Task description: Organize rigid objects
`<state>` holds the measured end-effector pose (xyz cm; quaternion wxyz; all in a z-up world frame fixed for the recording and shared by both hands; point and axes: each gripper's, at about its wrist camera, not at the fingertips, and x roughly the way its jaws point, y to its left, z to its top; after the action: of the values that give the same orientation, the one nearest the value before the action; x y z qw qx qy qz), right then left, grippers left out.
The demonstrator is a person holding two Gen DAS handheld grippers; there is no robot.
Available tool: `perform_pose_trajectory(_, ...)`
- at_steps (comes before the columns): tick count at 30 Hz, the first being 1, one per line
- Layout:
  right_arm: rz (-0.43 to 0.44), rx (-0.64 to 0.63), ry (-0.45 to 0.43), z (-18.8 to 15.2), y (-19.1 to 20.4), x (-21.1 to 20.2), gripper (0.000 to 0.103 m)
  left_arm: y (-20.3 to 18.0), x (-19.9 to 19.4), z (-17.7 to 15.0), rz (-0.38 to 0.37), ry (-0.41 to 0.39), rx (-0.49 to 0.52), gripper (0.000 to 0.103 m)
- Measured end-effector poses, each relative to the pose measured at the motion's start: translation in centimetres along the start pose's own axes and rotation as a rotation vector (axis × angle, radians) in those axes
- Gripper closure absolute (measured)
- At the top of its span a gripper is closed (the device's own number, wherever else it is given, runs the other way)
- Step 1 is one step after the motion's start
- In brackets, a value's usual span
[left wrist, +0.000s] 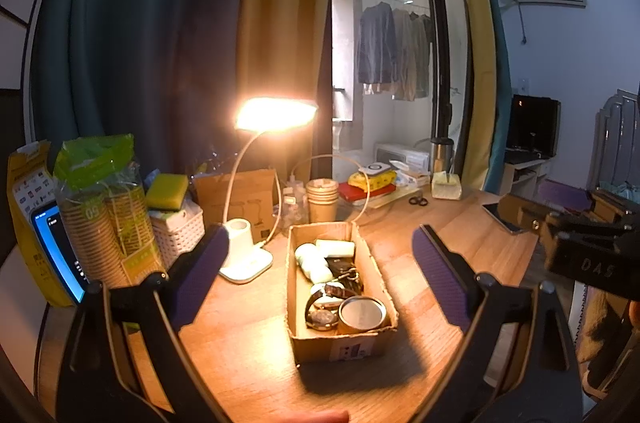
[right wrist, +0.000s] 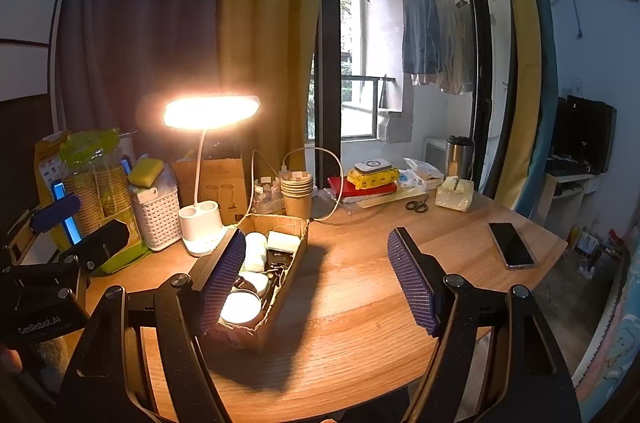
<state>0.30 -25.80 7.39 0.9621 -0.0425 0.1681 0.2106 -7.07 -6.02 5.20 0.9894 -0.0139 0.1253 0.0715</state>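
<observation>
Wooden desk (left wrist: 248, 335) lit by a glowing white lamp (left wrist: 276, 113), seen from two handheld grippers. At the middle sits an open cardboard box (left wrist: 340, 347) holding small hard items: a round tin (left wrist: 362, 313) at the near end, watches (left wrist: 324, 307) just behind it, dark clips (left wrist: 346, 273), and pale white cases (left wrist: 316, 265) toward the far end. Left gripper (left wrist: 320, 275) hovers above the desk with its purple pads spread wide on either side of the box, touching nothing. Right gripper (right wrist: 316, 279) is likewise spread wide and empty; its left pad overlaps the near side of the box (right wrist: 276, 319) in the picture, its right pad hangs over bare wood. Behind the box stand stacked paper cups (left wrist: 322, 199), a white basket (left wrist: 178, 237) with a yellow sponge (left wrist: 167, 191) on top, and bagged cups (left wrist: 104, 215). Scissors (right wrist: 417, 205) lie farther back, and a dark phone (right wrist: 512, 245) rests near the right edge of the desk, well apart from the box
</observation>
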Motion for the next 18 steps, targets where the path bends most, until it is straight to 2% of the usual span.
perform_pose_trajectory(18,0.014,0.005,0.017,-0.42,-0.06,0.57,0.026,0.29,0.26,-0.15,0.002,0.008,-0.008,0.009)
